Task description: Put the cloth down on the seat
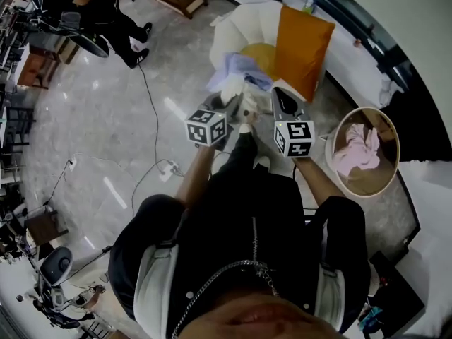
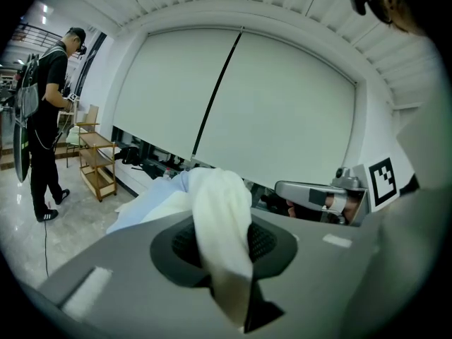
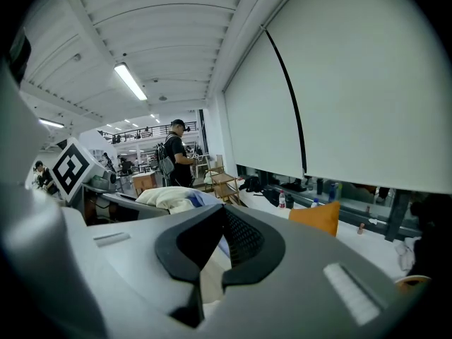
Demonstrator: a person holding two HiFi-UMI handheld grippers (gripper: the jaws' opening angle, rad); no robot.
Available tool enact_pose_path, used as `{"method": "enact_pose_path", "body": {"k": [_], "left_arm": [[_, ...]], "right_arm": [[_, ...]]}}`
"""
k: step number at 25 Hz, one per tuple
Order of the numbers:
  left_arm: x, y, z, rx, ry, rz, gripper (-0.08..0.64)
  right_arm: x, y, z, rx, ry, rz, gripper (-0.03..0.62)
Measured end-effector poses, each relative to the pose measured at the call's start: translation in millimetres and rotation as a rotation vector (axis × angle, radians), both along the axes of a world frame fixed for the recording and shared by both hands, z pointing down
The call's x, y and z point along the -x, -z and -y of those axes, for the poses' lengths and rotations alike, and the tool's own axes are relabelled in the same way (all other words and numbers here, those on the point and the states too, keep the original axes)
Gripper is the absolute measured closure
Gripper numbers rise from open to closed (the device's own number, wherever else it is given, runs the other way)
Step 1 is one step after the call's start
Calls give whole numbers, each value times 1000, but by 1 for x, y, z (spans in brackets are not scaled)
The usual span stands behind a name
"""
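The cloth [image 1: 240,76], white with a lavender part, hangs in front of the seat, a cream round chair [image 1: 236,27] with an orange cushion [image 1: 302,44] and a yellow pad [image 1: 258,54]. My left gripper [image 1: 232,99] is shut on the cloth; a white fold [image 2: 220,217] runs down between its pads [image 2: 263,242]. To its right, my right gripper [image 1: 280,94] sits at the lavender edge. Pale fabric [image 3: 210,263] fills the gap between its jaws, so it looks shut on the cloth too. Both grippers point about level, just short of the chair.
A round basket [image 1: 337,129] with a pink cloth [image 1: 357,150] stands right of the chair. A cable and power strip [image 1: 168,168] lie on the floor at left. A person [image 2: 46,119] stands beside a wooden rack [image 2: 95,157]. A window ledge runs behind the chair.
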State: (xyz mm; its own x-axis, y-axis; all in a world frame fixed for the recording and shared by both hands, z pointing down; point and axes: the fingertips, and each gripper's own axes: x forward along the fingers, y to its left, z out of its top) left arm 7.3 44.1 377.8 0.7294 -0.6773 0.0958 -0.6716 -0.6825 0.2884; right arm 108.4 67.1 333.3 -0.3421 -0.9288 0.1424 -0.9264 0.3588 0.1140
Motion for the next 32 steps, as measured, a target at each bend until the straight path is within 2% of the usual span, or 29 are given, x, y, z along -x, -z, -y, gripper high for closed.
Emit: {"method": "enact_pose_path", "body": {"k": [12,20,27,32], "left_arm": [[5,20,117,9,-74,-6,465],[22,31,180,21,-113,-16,465],[33,24,217,52,-124,-13,465],[22,21,234,71,-137,-3,465]], "right_arm": [[9,28,111,14,-68,-19,591],[29,38,172,30,-103,-28,591],[42,38,202,47,-118,-26,591],[29,40,218,58,-137,-16,591]]}}
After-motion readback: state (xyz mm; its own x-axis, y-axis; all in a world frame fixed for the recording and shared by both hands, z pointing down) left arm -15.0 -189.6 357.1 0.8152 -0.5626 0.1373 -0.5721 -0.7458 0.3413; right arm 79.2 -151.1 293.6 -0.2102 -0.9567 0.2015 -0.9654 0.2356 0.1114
